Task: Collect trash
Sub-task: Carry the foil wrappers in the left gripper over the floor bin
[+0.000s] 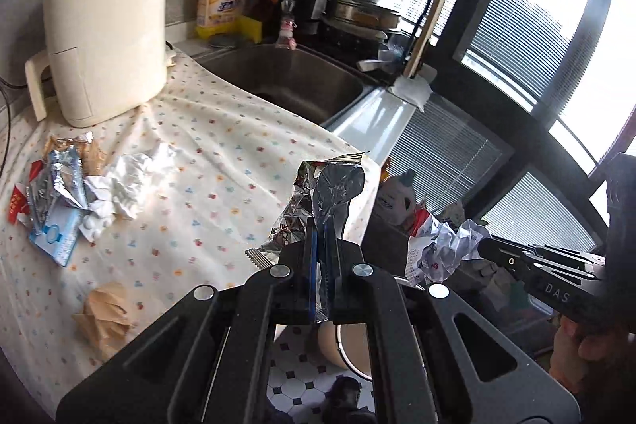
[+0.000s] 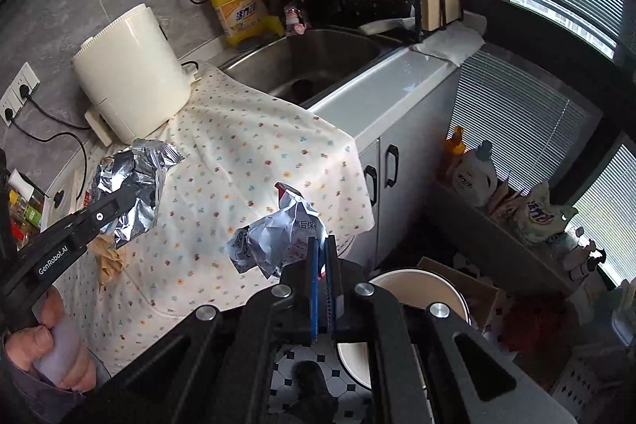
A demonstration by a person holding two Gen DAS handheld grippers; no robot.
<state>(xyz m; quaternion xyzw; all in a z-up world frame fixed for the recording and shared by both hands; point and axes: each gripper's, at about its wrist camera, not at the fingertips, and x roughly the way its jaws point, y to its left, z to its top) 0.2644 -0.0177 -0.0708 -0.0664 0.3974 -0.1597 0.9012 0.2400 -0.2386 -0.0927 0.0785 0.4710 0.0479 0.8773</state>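
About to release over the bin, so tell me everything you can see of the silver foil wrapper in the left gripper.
The silver foil wrapper is a crumpled, opened snack bag, shiny metallic inside, with a printed outer face and a serrated seal edge. The left gripper is shut on its lower part, holding it upright, clear of the dotted cloth. Only the fingers touch it.

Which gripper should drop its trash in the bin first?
Probably right. The right gripper, shut on the crumpled paper, hangs past the counter edge just beside the round bin. The left gripper, shut on the foil wrapper, sits over the tablecloth edge.
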